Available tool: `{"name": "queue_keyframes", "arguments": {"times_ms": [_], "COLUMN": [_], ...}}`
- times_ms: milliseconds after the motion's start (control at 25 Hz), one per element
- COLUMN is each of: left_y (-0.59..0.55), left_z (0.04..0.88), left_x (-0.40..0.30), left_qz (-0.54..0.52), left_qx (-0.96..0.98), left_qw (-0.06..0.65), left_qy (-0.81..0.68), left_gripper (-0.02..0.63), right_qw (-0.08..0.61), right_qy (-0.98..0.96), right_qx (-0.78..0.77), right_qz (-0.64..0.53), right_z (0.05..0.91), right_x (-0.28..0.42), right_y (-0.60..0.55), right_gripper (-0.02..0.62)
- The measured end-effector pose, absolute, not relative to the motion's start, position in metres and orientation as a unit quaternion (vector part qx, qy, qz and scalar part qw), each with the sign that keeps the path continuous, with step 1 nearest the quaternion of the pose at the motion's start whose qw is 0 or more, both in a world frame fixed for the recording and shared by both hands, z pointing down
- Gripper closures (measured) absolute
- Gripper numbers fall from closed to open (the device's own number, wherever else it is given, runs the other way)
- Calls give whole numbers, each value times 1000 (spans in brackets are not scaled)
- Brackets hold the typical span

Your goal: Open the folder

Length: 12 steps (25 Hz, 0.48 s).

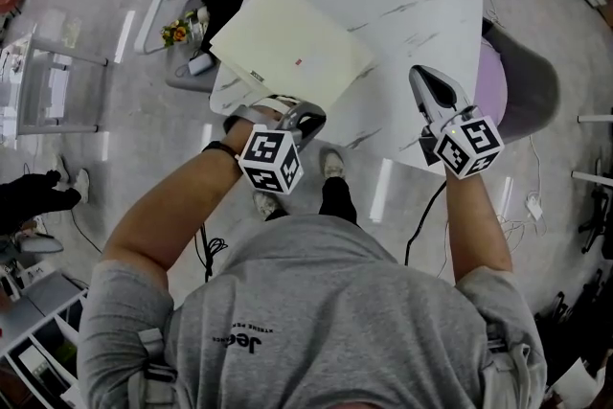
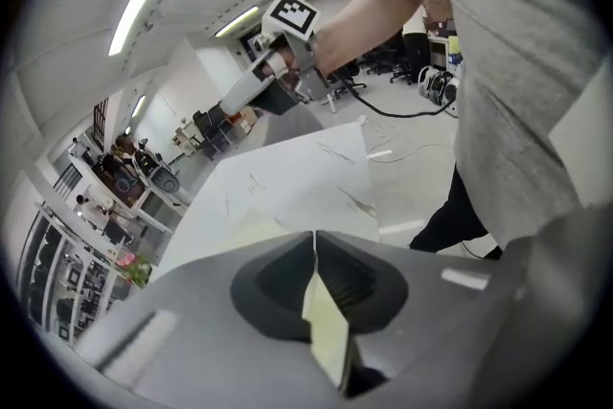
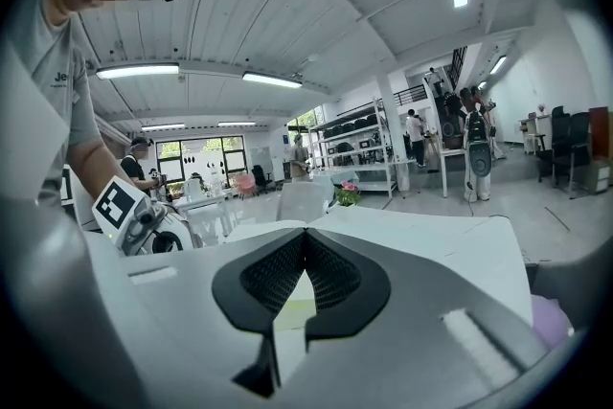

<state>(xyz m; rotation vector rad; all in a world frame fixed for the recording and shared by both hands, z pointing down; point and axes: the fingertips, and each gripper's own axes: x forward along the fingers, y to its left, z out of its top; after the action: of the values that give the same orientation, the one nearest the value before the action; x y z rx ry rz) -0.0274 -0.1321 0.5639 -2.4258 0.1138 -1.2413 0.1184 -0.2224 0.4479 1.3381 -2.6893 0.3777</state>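
Folder (image 1: 292, 53) pale yellow, closed, on the 9 o'clock side of white marbled desk (image 1: 412, 5). Long axis 10 to 4 o'clock in head view. Small red mark on cover, seen only from head view. Left tool (image 1: 308, 118) clamped on 6 o'clock corner. Thin yellow sheet pinched, seen only in left gripper view. Right tool (image 1: 419, 74) closed, empty, at 3 o'clock.

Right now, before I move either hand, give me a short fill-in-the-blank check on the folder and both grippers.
1. The left gripper is ____ on the near edge of the folder.
2. The folder is pale ____ in colour and lies on the white marbled table.
3. The right gripper hangs over the table to the folder's right, jaws together, holding ____.

Missing words: shut; yellow; nothing
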Motion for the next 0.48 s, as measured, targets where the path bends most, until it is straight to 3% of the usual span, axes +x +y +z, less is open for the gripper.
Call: {"name": "queue_keyframes", "arguments": {"times_ms": [480], "left_y": [-172], "left_z": [483], "left_x": [4], "left_qz": [-397], "left_qx": [-847], "left_qw": [350], "left_qy": [57], "left_gripper": [545], "right_qw": [37], "right_qy": [-883], "right_qx": [454], "right_qz": [108], "right_z": [420], "right_x": [132], "right_y": [-229], "right_gripper": [592]}}
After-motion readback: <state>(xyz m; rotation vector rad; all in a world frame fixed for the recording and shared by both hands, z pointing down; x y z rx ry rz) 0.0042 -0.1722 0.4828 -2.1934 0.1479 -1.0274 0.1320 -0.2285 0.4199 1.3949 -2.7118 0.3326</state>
